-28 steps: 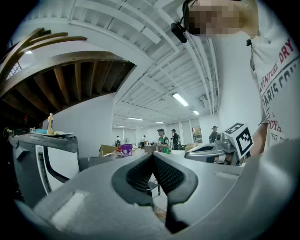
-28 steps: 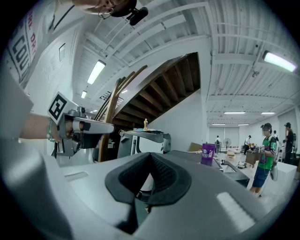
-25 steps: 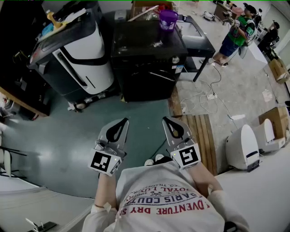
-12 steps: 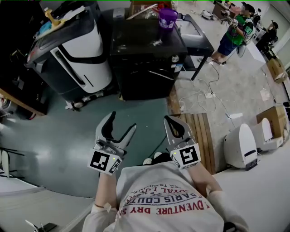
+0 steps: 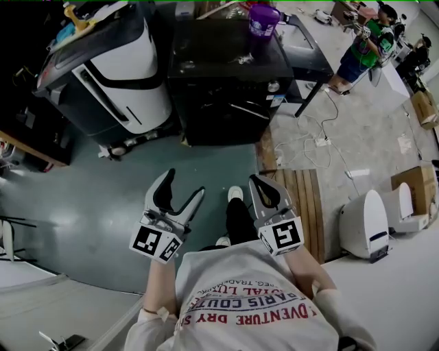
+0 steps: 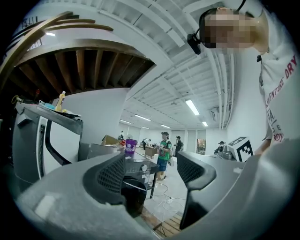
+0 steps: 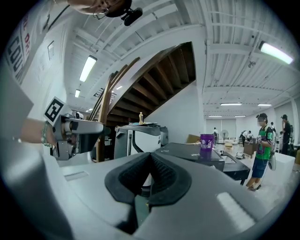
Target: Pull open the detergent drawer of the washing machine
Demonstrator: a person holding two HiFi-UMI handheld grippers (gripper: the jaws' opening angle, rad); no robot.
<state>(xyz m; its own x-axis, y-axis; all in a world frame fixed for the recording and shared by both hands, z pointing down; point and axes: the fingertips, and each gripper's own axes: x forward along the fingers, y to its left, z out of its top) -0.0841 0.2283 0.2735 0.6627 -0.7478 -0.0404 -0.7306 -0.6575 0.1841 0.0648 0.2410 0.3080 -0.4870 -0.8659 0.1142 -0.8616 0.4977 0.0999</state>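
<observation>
Two hand-held grippers sit at the lower centre of the head view, above a teal floor. Left gripper: jaws spread wide, having just been opening, with nothing between them. Right gripper: jaws pressed together, empty. Both point toward the black washing machine, which stands well apart from them — a purple cup on its top, a white-and-grey appliance just beside it at left. Its detergent drawer cannot be made out.
</observation>
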